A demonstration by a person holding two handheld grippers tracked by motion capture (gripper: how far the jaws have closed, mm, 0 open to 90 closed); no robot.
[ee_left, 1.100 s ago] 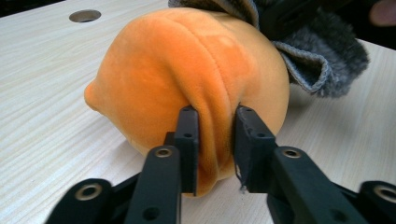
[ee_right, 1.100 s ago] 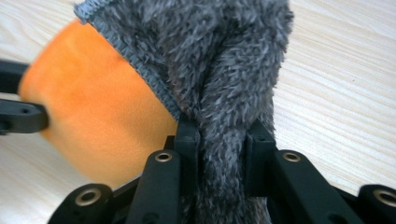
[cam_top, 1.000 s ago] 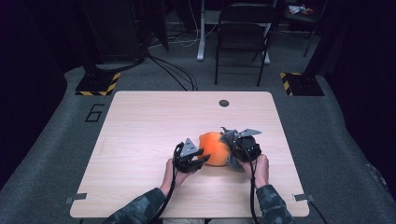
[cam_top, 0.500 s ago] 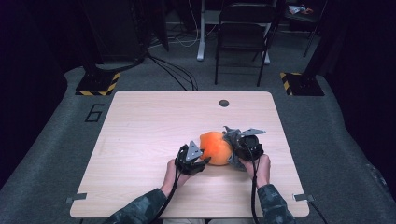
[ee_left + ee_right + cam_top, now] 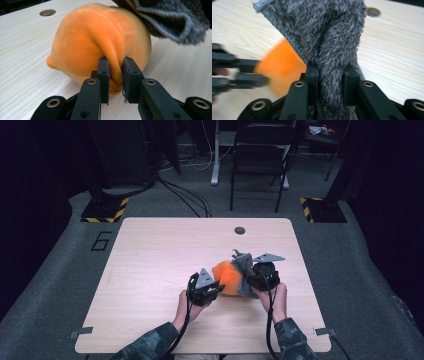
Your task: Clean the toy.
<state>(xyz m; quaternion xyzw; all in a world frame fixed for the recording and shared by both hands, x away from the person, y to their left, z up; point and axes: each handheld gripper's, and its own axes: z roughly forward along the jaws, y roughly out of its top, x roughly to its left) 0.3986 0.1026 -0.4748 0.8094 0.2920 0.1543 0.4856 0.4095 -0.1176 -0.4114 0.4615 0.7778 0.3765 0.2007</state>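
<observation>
**Two claws clamped on one plush ball and its grey cover**

Nearest you, your left claw point(image 5: 115, 75) has just been closing and now pinches a fold of the orange plush ball point(image 5: 95, 37), anchoring it on the desk point(image 5: 150, 260). Just beyond, the ball rests between both claws, touching each. Your right claw point(image 5: 329, 75) is clamped on the grey fuzzy cloth point(image 5: 324, 30), which drapes the ball's far side; opposed grips likely let you pull the cloth against the ball. Farther off, a cable hole point(image 5: 240, 230) sits well apart.
</observation>
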